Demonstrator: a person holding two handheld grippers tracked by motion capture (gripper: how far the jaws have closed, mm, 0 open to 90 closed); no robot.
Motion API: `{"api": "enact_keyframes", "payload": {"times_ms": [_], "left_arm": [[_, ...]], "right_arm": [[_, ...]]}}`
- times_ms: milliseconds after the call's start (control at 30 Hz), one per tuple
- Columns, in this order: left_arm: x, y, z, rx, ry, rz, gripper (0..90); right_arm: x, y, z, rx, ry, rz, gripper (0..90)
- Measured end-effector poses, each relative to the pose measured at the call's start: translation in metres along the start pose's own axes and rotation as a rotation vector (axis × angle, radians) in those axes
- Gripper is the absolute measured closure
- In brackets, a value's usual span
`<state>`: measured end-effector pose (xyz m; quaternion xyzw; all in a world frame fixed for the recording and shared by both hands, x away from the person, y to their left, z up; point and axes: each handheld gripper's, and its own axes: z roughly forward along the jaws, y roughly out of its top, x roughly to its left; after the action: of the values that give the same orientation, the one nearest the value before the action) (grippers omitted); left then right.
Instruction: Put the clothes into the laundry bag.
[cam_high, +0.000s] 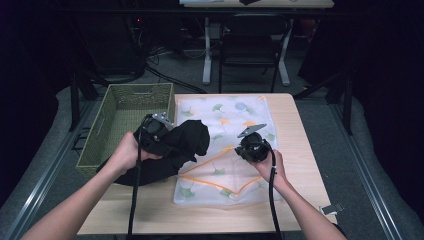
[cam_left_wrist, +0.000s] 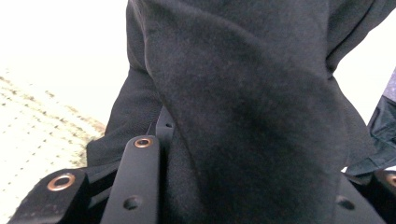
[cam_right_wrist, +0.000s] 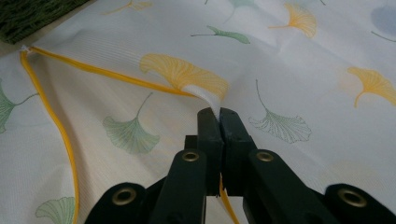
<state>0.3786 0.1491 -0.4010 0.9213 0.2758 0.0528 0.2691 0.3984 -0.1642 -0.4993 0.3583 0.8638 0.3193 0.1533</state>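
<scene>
The right gripper (cam_right_wrist: 219, 114), jaws pinched together, lifts the orange-trimmed edge of the ginkgo-print laundry bag (cam_high: 220, 172) at the desk's middle, opening its mouth. The left gripper (cam_high: 159, 131) clamps the black garment (cam_high: 175, 150) near the desk's left edge, ready to feed in.

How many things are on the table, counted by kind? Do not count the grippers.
Black garment, held by the left gripper: 1
White mesh bag with leaf print and orange edge, pinched by the right gripper: 1
Green woven basket: 1
Total: 3
</scene>
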Motion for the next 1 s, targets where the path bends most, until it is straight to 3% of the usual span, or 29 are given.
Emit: {"api": "enact_keyframes", "payload": {"times_ms": [367, 467, 567, 767, 1000], "left_arm": [[-0.022, 0.016, 0.008, 0.013, -0.046, 0.026, 64.3], [-0.027, 0.016, 0.014, 0.011, -0.073, 0.011, 64.2], [-0.033, 0.015, 0.022, 0.021, -0.059, 0.013, 64.2], [-0.044, 0.012, 0.040, 0.024, -0.092, 0.000, 64.1], [-0.055, 0.005, 0.069, 0.015, -0.145, -0.048, 64.0]], "right_arm": [[-0.001, 0.000, 0.000, -0.006, 0.001, 0.005, 88.7], [0.000, 0.000, -0.001, -0.006, 0.002, 0.004, 88.7], [0.000, 0.000, -0.001, -0.008, -0.001, 0.007, 88.7], [0.000, 0.000, -0.001, -0.008, -0.003, 0.004, 88.7], [0.000, 0.000, -0.002, -0.009, -0.001, 0.010, 88.7]]}}
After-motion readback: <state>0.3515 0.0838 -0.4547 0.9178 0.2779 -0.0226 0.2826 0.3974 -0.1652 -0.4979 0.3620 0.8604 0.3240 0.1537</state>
